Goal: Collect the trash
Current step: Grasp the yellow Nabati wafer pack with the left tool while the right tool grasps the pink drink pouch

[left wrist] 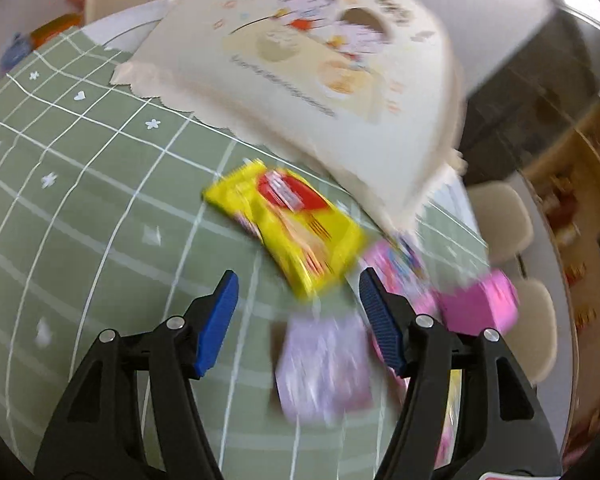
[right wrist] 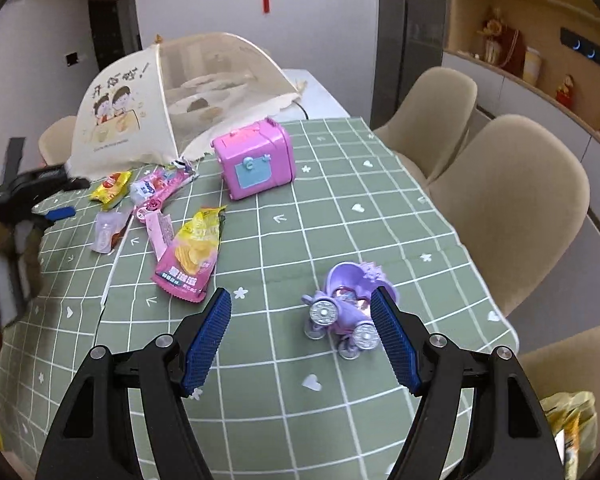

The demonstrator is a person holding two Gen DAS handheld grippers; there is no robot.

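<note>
My left gripper (left wrist: pixel 298 288) hangs spread and empty over the yellow wrapper (left wrist: pixel 288 232), light, crinkly, slippery film, so I would pinch one flat sealed end.

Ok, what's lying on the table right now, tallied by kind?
Snack wrappers: 5 - yellow wrapper, pink-and-white wrapper, lilac wrapper, pink strip wrapper, pink chip bag
Toys: 2 - pink toy box, purple toy stroller
Food covers: 1 - mesh food cover
Total: 8
</note>
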